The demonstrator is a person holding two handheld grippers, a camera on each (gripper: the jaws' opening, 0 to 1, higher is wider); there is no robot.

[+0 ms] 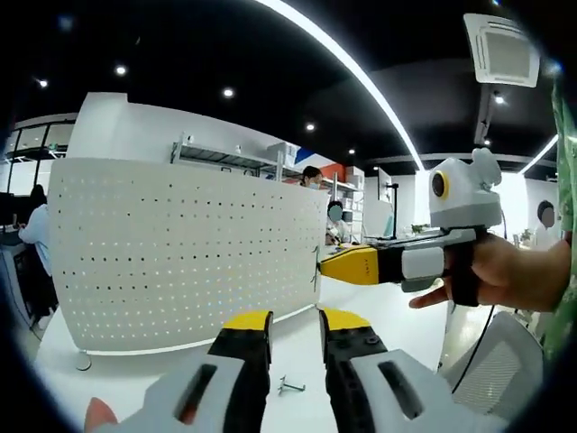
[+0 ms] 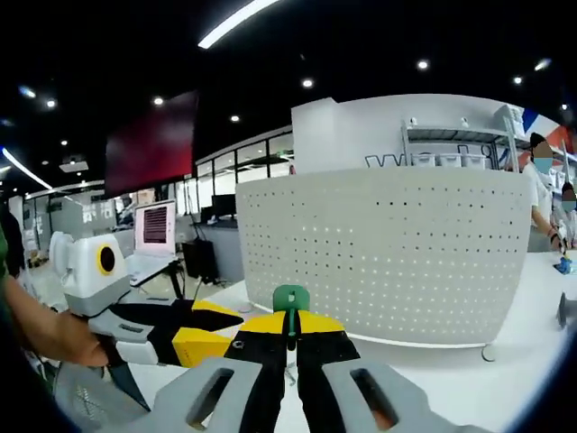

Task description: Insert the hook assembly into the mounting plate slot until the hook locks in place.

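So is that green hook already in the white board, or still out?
Out. The right gripper pinches the green hook in front of the pegboard, not touching it.

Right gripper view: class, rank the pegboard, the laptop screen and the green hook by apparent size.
1. Pegboard, largest.
2. Laptop screen.
3. Green hook, smallest, though nearest the camera, held in the right gripper.

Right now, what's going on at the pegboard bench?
A person holds a gripper in each hand in front of a white pegboard panel standing on a white table. The right gripper is shut on a green-topped hook, not yet at the panel. The left gripper is open and empty. Another small metal hook lies on the table below it. Nothing is inserted yet.
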